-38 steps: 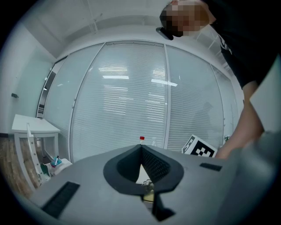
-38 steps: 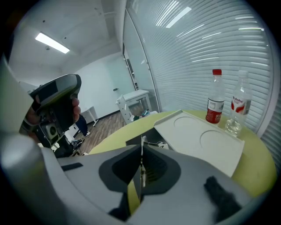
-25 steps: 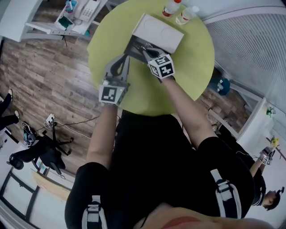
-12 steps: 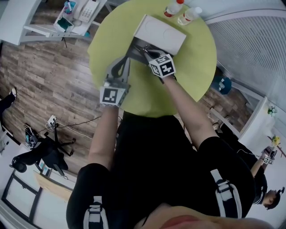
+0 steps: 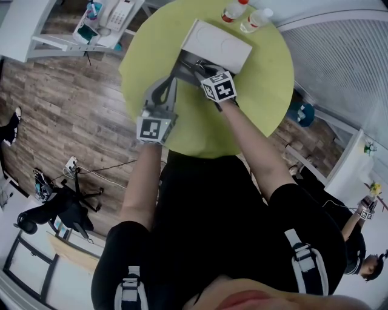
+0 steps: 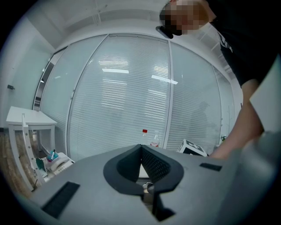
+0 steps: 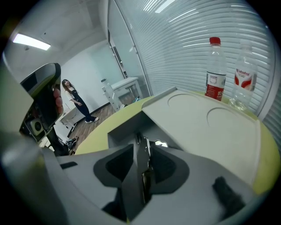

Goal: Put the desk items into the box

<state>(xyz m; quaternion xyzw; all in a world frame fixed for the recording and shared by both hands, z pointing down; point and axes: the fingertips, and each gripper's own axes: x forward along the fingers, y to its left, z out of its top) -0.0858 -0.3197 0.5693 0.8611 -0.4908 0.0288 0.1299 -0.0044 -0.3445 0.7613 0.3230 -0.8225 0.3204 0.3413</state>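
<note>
A white box (image 5: 217,43) with its lid swung open lies at the far side of the round yellow-green table (image 5: 257,91). My right gripper (image 5: 197,65) points steeply down into the box's grey opening (image 7: 125,128). Its jaws have just been opening, and now stand slightly apart (image 7: 140,141). A thin dark thing shows in the narrow gap, too small to identify. A small shiny item (image 7: 161,143) lies inside the box. My left gripper (image 5: 176,68) reaches the box's left edge, nearly level, tips together (image 6: 141,148). Whether it pinches the edge is hidden.
Two clear plastic bottles (image 5: 233,11) (image 7: 216,70) stand behind the box near the table's far rim. A white shelf with a telephone (image 5: 115,15) is past the table's left side. A person (image 7: 77,102) stands far off on the wooden floor.
The right gripper has sunk a little toward the box's opening. The left gripper has stayed where it was.
</note>
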